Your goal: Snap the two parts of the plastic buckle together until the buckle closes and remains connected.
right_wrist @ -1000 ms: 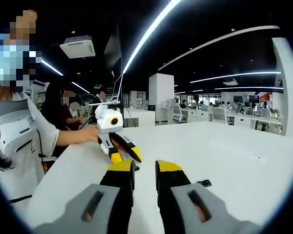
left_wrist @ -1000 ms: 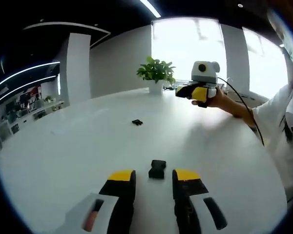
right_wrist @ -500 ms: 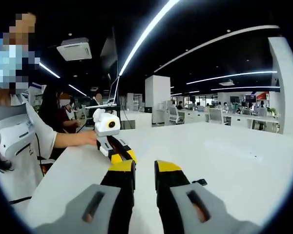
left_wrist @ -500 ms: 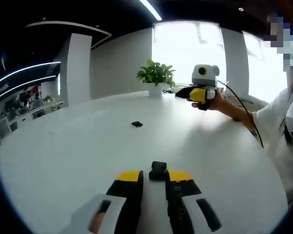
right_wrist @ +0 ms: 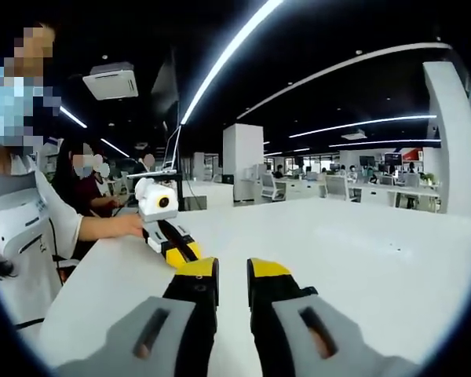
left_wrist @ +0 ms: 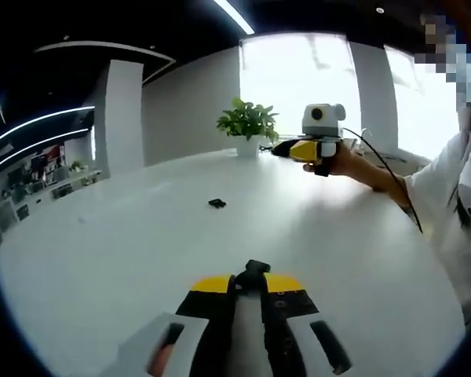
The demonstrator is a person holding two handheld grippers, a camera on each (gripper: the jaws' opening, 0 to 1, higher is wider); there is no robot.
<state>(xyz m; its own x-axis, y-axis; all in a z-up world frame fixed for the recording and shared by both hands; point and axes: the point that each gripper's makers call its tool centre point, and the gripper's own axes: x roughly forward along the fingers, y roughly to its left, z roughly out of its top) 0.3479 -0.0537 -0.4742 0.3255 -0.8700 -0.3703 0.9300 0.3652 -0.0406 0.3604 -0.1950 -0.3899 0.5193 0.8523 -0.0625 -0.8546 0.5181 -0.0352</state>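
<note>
Black buckle piece (left_wrist: 257, 268) pinched between yellow-tipped black jaws of the left hand-held gripper (left_wrist: 248, 283), grey toward the handle with an orange-red patch on one side; second small black buckle piece (left_wrist: 217, 203) on the glossy white table (left_wrist: 125, 243). Green leafy plant (left_wrist: 248, 119) in a white pot against bright white windows, beside the right hand-held gripper (left_wrist: 282, 149), yellow and black under a white top. Same yellow, black and grey on the right hand-held gripper's own jaws (right_wrist: 232, 269), white sleeve (right_wrist: 59, 216) with dark markings, black ceiling with white light strips.
</note>
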